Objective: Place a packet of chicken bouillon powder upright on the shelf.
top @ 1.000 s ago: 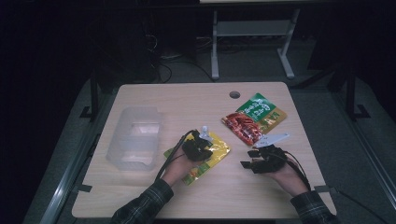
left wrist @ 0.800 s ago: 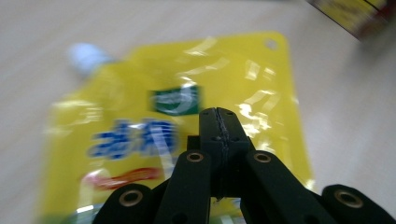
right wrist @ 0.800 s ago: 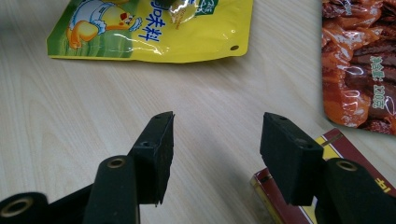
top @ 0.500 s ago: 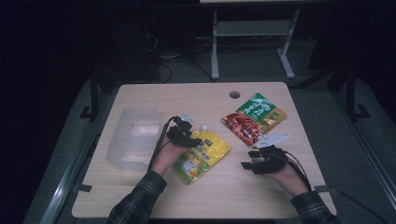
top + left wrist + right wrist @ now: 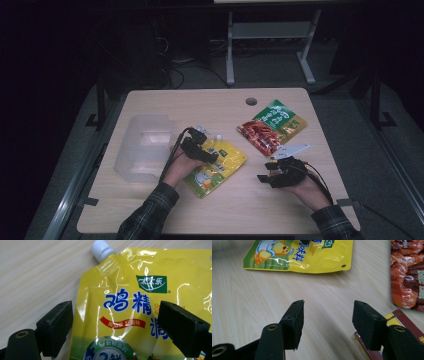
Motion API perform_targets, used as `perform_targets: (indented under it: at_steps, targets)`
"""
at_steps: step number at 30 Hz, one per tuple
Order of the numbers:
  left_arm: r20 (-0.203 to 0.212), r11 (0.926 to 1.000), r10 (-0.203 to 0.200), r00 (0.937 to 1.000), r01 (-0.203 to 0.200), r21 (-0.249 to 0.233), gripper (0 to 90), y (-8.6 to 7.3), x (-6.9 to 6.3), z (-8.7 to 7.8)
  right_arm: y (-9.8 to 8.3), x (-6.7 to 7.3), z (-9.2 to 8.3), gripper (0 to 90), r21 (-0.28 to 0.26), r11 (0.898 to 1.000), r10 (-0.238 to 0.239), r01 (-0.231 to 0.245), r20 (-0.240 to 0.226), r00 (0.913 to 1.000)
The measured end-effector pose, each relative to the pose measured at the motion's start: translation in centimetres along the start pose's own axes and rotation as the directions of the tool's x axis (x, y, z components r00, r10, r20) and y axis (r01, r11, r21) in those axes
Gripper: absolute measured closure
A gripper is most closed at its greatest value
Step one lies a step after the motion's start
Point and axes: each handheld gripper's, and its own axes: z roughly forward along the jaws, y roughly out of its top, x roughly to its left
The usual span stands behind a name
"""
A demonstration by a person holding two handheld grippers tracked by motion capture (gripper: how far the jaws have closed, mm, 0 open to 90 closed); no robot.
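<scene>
A yellow spouted pouch [image 5: 222, 162] with a white cap [image 5: 101, 250] lies flat on the wooden table [image 5: 200, 105]. My left gripper [image 5: 202, 145] hovers over the pouch's upper end, open. Its jaws have just been opening, and the pouch [image 5: 130, 280] lies below the gap [image 5: 116, 315] with neither pad pressing on it. My right gripper [image 5: 267, 172] rests near the front right, pointing left toward the pouch [image 5: 312, 255]. It stands open [image 5: 328, 312] over bare wood with nothing between its jaws.
A red and green snack bag [image 5: 267, 130] lies at the back right, its red end [image 5: 407, 277] close to my right gripper. A dark red flat packet with a yellow edge [image 5: 407, 325] sits under the right jaw. A clear plastic tub [image 5: 142, 145] stands at the left. A round hole [image 5: 251, 101] marks the tabletop.
My left gripper has slid left and farther back along the yellow pouch, its jaws have opened and it has let go of the pouch. The right hand has stayed put.
</scene>
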Motion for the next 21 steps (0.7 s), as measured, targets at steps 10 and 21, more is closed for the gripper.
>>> perform_targets:
  at_steps: [10,21]
  targets:
    - [0.024,0.9977,0.054,0.9983,-0.055,0.040,14.8,-0.3,-1.6,-0.1,0.1,0.4,0.1,40.3,-0.003,1.000,-0.003,0.003,-0.010,0.9999]
    - [0.079,0.9964,0.079,0.9937,-0.081,0.022,50.6,-0.5,-1.4,-0.7,-0.1,0.9,0.3,40.1,0.004,1.000,-0.014,0.014,-0.021,0.9997]
